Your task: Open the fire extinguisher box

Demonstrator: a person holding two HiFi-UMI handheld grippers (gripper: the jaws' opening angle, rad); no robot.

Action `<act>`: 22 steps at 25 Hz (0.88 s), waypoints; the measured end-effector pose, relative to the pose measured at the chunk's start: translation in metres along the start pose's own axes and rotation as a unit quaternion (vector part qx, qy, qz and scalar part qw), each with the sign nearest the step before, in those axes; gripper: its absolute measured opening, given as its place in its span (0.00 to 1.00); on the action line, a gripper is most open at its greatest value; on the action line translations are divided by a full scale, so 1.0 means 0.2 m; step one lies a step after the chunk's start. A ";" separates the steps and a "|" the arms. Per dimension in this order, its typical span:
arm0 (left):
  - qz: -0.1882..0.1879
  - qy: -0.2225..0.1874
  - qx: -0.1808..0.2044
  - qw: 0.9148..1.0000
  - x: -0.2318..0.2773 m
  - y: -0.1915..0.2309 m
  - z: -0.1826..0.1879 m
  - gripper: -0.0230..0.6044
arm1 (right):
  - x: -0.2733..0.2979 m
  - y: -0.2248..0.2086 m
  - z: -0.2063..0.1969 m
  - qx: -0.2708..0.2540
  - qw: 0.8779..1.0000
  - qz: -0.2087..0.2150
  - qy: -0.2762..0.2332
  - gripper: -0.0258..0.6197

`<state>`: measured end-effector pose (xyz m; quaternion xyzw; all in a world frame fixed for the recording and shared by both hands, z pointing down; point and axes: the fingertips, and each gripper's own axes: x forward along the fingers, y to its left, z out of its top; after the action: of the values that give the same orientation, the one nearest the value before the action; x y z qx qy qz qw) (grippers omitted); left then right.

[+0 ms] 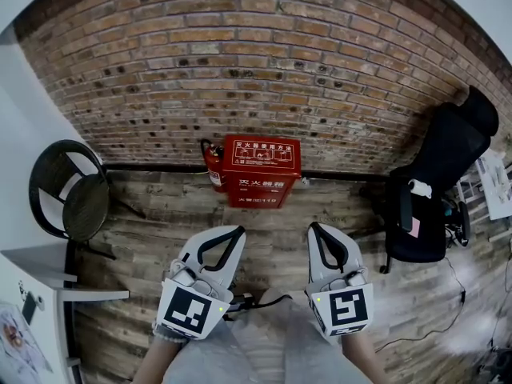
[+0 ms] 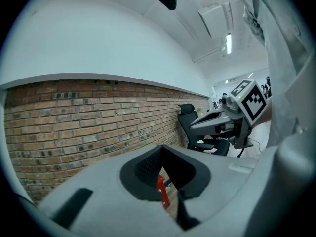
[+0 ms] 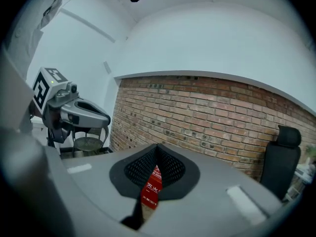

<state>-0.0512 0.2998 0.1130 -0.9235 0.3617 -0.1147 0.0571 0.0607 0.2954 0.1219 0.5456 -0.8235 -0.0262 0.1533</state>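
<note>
I have both grippers up in front of me, side by side, and neither has hold of anything. The left gripper (image 1: 238,230) has its jaws closed, tips meeting at the far end, with only the curved slot behind the tips left between them. The right gripper (image 1: 314,227) is the same, tips pressed together and nothing pinched.

The red fire extinguisher box (image 1: 261,170) stands straight ahead of the jaws, roughly on the line between the two tips and well apart from both. It sits on the plank floor (image 1: 272,214) against the brick wall (image 1: 256,70), and its lid looks down. Through each gripper's own slot I catch just a red sliver of the box.

A red fire extinguisher (image 1: 213,166) stands just beside the box, on the left gripper's side. Out beyond the right gripper is a black office chair (image 1: 436,190) near the wall. Beyond the left gripper is a round black chair (image 1: 68,190). Both chairs are well clear of the jaws.
</note>
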 end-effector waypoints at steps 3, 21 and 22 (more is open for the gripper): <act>-0.001 -0.002 -0.002 1.000 -0.02 0.00 -0.01 0.04 | -0.02 0.03 -0.02 -0.001 1.000 -0.004 0.004 0.05; 0.012 0.007 -0.001 1.000 0.14 0.16 -0.05 0.04 | 0.24 -0.07 -0.01 -0.004 1.000 0.017 0.003 0.05; 0.015 0.008 -0.001 1.000 0.17 0.17 -0.06 0.04 | 0.27 -0.09 -0.02 -0.004 1.000 0.019 0.002 0.05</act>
<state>-0.0528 0.2510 0.1230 -0.9172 0.3758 -0.1207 0.0545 0.0590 0.2400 0.1328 0.5295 -0.8331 -0.0254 0.1577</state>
